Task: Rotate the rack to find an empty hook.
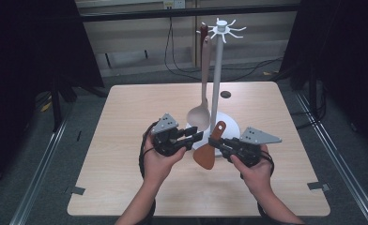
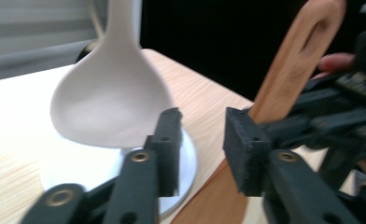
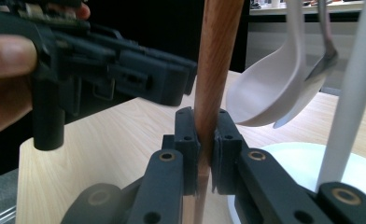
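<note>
In the right gripper view the wooden spatula [image 3: 214, 70] runs off the top edge, so its handle end is cut away, and its lower part sinks behind the right tool [image 3: 204, 135]. The white stand's pole [image 3: 354, 93] is cropped at the top too. In the left gripper view the white ladle [image 2: 109, 100] loses its handle at the top edge, and the other tool at the right is smeared with blur. From above, both forearms are cut by the bottom edge.
</note>
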`<state>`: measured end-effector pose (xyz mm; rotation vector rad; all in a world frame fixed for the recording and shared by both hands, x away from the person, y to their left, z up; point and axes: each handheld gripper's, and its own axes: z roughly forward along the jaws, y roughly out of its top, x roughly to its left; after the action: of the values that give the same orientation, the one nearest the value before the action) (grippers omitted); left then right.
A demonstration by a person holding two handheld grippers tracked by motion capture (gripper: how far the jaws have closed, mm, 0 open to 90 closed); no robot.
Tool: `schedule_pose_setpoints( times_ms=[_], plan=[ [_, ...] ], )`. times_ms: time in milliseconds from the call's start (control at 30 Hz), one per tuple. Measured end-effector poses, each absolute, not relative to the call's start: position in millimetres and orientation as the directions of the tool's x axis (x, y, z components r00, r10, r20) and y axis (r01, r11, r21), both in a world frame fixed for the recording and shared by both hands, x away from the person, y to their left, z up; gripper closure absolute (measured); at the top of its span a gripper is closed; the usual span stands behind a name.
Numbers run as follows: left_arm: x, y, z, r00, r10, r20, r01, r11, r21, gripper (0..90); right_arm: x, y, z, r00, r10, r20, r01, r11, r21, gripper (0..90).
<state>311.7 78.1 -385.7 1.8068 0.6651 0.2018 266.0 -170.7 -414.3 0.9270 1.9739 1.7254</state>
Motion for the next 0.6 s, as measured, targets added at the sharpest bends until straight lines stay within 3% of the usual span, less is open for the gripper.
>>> schedule_pose_setpoints(
  times_ms=[600],
  plan=[
    [316,80,-401,0.805,0.576,-0.142,0.354,-0.274,0.894,42.1,273,-191,-388,-0.757,0.631,0.167,0.215,-0.001,0.977,83.9]
  ],
)
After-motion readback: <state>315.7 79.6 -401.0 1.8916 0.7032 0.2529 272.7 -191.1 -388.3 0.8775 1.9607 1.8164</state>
